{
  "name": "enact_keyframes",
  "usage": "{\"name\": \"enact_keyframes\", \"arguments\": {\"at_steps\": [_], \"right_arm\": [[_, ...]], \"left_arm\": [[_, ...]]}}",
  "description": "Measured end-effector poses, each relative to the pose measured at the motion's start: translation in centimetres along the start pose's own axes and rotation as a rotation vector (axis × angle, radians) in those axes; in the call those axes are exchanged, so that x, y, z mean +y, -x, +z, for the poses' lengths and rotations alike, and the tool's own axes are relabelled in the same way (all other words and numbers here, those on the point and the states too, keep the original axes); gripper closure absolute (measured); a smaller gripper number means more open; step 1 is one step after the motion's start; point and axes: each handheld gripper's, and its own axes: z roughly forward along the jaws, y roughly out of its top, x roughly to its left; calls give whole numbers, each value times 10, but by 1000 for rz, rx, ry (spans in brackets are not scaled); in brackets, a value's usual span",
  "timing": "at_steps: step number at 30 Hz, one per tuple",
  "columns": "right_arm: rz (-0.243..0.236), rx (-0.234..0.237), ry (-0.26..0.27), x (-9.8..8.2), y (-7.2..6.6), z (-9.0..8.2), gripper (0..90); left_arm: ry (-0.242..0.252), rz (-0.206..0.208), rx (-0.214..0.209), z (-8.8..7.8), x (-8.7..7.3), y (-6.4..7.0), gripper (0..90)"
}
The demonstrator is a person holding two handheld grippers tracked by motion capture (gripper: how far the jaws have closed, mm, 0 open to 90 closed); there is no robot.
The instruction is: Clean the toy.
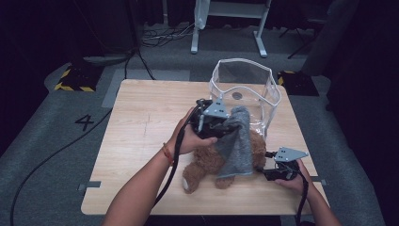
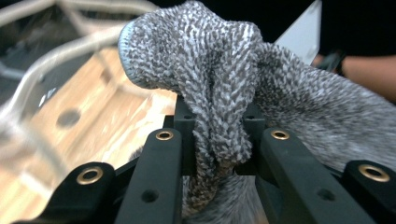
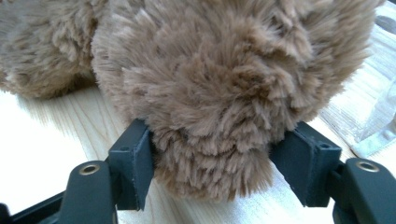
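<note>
A brown plush teddy bear (image 1: 207, 162) lies on the wooden table (image 1: 141, 122), near the front right. A grey knitted cloth (image 1: 237, 146) hangs over the bear, its top bunched and lifted above it. My left gripper (image 1: 225, 123) is shut on that bunched top; in the left gripper view the knit (image 2: 210, 74) is pinched between the two black jaws of the gripper (image 2: 217, 135). My right gripper (image 1: 264, 170) lies low on the table at the bear's right end. Its jaws (image 3: 217, 163) press on both sides of a rounded furry part of the bear (image 3: 224, 84).
A clear plastic bag (image 1: 244, 87) with white edging stands open just behind the bear, near the table's back right. The table's left half is bare wood. Cables trail from both grippers toward the front edge. Dark floor and a stand's white legs (image 1: 226, 28) lie beyond.
</note>
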Motion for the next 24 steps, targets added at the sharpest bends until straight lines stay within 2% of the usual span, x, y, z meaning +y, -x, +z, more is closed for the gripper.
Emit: {"name": "enact_keyframes", "arguments": {"at_steps": [2, 4, 6, 10, 12, 14, 15, 17, 18, 19, 21, 24], "right_arm": [[-10, -5, -5, 0, 0, 2, 333], [-15, -3, -13, 0, -1, 3, 324], [-17, -3, -16, 0, -1, 4, 319], [-26, -6, -14, 0, 0, 4, 315], [-23, 0, -20, -1, 0, 5, 313], [-25, 3, -23, -2, 0, 5, 313], [-25, 3, -23, -2, 0, 5, 313], [-29, 6, -35, -3, 0, 5, 316], [-29, 6, -35, -3, 0, 5, 316], [-37, 5, -39, -3, -1, 5, 317], [-35, 4, -41, -3, -1, 5, 317], [-37, 5, -36, -3, -1, 3, 318]], "left_arm": [[12, 14, -19, 6, 10, 0, 761], [-6, 24, -14, 19, 13, -2, 759], [-55, 14, -11, 36, 10, -10, 758], [-194, -17, 20, 69, -6, -26, 757], [-262, -39, 9, 81, -15, -33, 757], [-336, -28, 27, 88, -24, -36, 756], [-361, -27, 21, 89, -29, -40, 756], [-395, -54, 25, 88, -38, -48, 756], [-402, -73, 11, 85, -42, -52, 756], [-401, -90, 0, 81, -46, -55, 756], [-406, -99, 20, 72, -54, -59, 755], [-388, -132, 46, 54, -67, -66, 753]]}}
